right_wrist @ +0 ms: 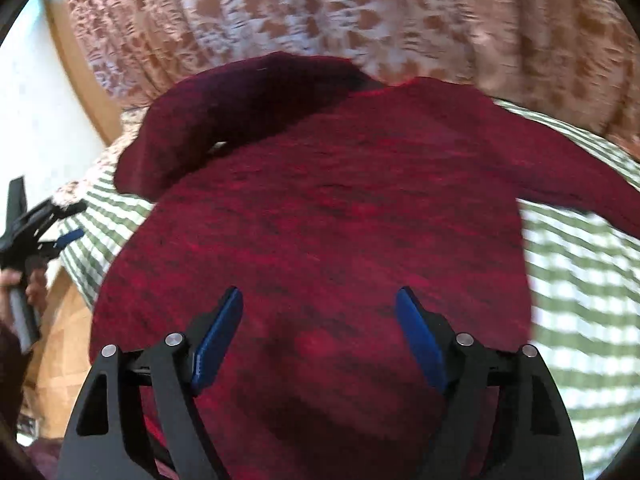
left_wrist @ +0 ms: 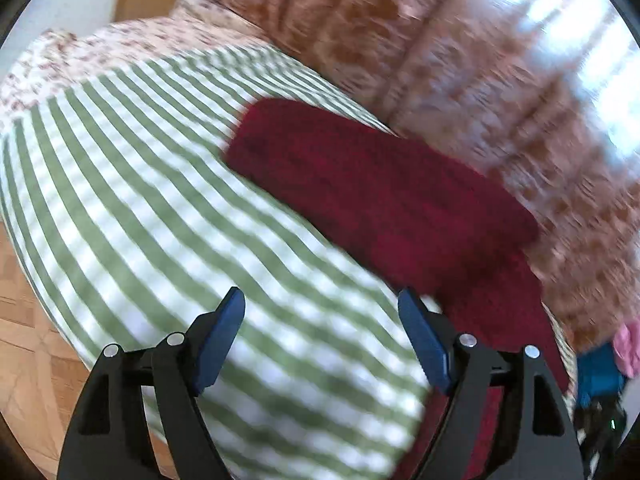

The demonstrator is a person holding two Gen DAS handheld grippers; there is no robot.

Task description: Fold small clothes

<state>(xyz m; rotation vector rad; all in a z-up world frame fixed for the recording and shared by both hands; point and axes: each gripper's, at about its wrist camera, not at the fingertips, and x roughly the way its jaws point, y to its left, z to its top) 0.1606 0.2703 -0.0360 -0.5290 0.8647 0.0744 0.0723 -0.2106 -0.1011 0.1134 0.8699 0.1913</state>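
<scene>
Left wrist: left gripper (left_wrist: 320, 300) hovers, fingers apart and empty, beside the dark red knitted sweater (left_wrist: 380, 192) on the green-and-white striped cover (left_wrist: 160, 200). Right wrist: right gripper (right_wrist: 318, 300), fingers apart, above the sweater's body; one sleeve looks folded in, the other probably needs pinching next.

Both grippers (left_wrist: 322, 294) (right_wrist: 319, 294) — black frames, blue pads, silver screws.

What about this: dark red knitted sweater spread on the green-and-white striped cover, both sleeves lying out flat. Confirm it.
Not quite. In the right wrist view only one sleeve lies out flat; the other sleeve is folded in over the dark red knitted sweater. It does lie on the green-and-white striped cover.
</scene>
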